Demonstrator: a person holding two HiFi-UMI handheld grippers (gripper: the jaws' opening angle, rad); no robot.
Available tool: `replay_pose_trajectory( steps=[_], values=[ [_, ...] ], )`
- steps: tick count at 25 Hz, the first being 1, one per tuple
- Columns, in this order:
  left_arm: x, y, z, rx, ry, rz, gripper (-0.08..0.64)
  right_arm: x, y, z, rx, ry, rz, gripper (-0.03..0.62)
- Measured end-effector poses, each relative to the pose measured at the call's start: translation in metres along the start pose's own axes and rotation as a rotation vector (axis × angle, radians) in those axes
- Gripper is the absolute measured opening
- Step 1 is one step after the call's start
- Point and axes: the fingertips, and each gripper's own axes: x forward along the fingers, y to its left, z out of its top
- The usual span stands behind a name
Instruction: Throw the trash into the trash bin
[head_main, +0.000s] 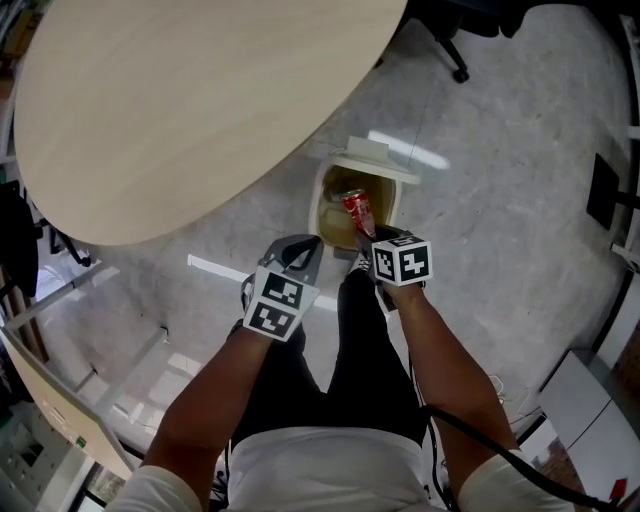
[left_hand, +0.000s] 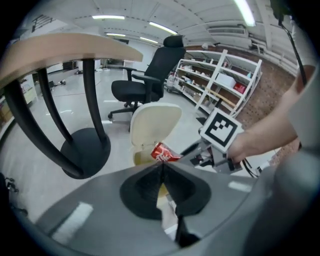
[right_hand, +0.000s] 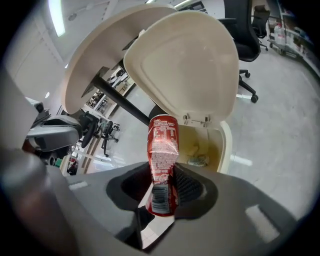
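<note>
A dented red drink can (right_hand: 162, 150) stands upright between the jaws of my right gripper (right_hand: 164, 172), which is shut on it. In the head view the can (head_main: 357, 211) hangs over the mouth of a cream trash bin (head_main: 326, 214) on the floor. The bin's lid (right_hand: 185, 65) is swung up and open, and a scrap of trash (right_hand: 199, 160) lies inside. My left gripper (head_main: 300, 253) hovers just left of the bin with its jaws together and nothing in them. From the left gripper view (left_hand: 162, 175) the can (left_hand: 165, 152) shows beyond the jaws.
A round wooden table (head_main: 180, 100) overhangs the floor left of the bin, on black curved legs (left_hand: 92, 95). A black office chair (left_hand: 150, 80) and white shelving (left_hand: 225, 85) stand farther off. The person's black-trousered legs (head_main: 345, 340) are close before the bin.
</note>
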Motion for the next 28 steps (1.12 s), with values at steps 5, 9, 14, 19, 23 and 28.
replay_pose_trajectory(
  steps=[5,9,14,19,23,28],
  values=[
    [0.019,0.008,-0.007,-0.009,0.021,0.011,0.008,0.018,-0.017,-0.010,-0.032,0.051,-0.046,0.132],
    [0.027,0.010,-0.020,-0.020,0.048,0.014,0.008,0.030,-0.025,-0.013,-0.048,0.070,-0.073,0.132],
    [0.038,0.011,-0.031,-0.030,0.079,0.013,0.008,0.044,-0.032,-0.010,-0.040,0.075,-0.080,0.132],
    [0.044,0.012,-0.032,-0.031,0.086,0.008,0.008,0.052,-0.034,0.001,-0.071,0.042,-0.092,0.179],
    [0.046,0.013,-0.035,-0.030,0.099,0.002,0.008,0.050,-0.030,0.005,-0.100,0.042,-0.092,0.192],
    [0.044,0.012,-0.029,-0.014,0.097,-0.006,0.008,0.032,-0.021,0.012,-0.098,0.014,-0.073,0.192]
  ],
)
